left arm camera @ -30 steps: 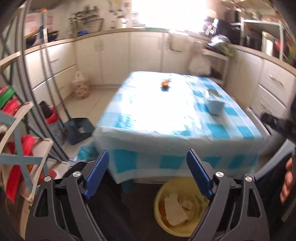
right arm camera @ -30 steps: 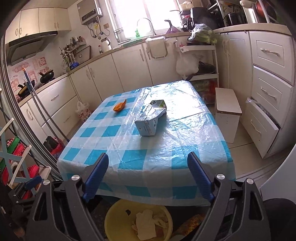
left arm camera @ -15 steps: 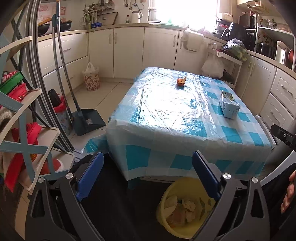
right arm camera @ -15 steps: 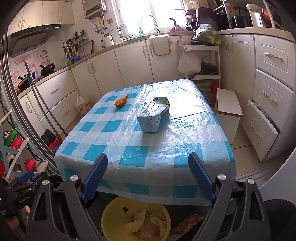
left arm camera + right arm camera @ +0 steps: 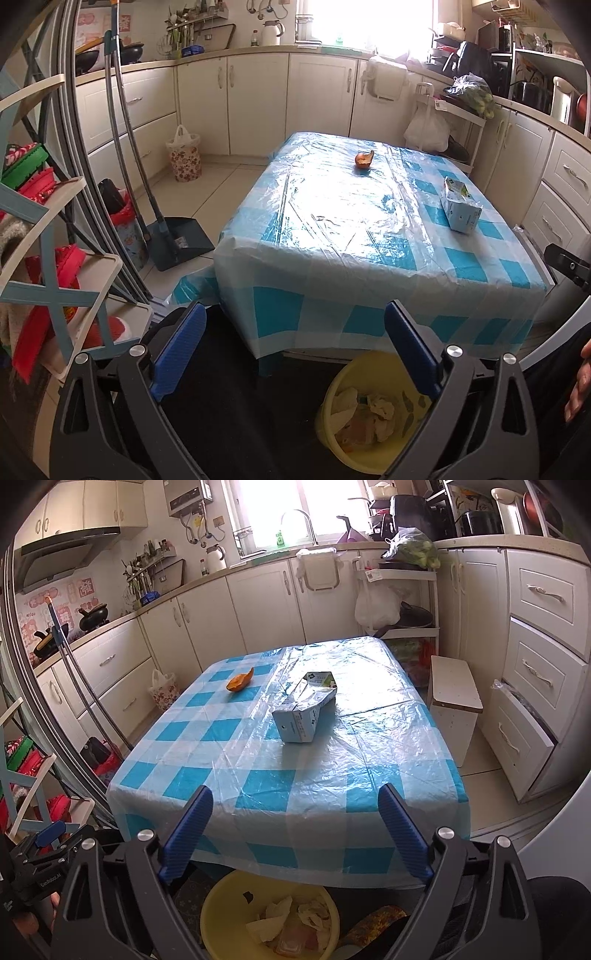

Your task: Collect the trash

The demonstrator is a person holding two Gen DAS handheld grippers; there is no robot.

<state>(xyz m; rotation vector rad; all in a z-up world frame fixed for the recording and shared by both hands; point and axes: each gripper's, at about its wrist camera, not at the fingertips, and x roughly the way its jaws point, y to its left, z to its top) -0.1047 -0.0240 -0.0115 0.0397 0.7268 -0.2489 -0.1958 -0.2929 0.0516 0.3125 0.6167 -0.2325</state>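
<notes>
Cardboard carton [image 5: 304, 710] lies lengthwise ahead of my right gripper [image 5: 295, 834]; both grippers spread, left gripper [image 5: 291, 350] farther.

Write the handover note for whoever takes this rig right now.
Left gripper: open, empty, held back from the table.
Right gripper: open, empty, at the table's near edge.
On the table: crushed carton mid-table, orange peel farther back.
Yellow bin on the floor below the near edge already holds paper scraps.
Left: carton and peel into the bin.
</notes>
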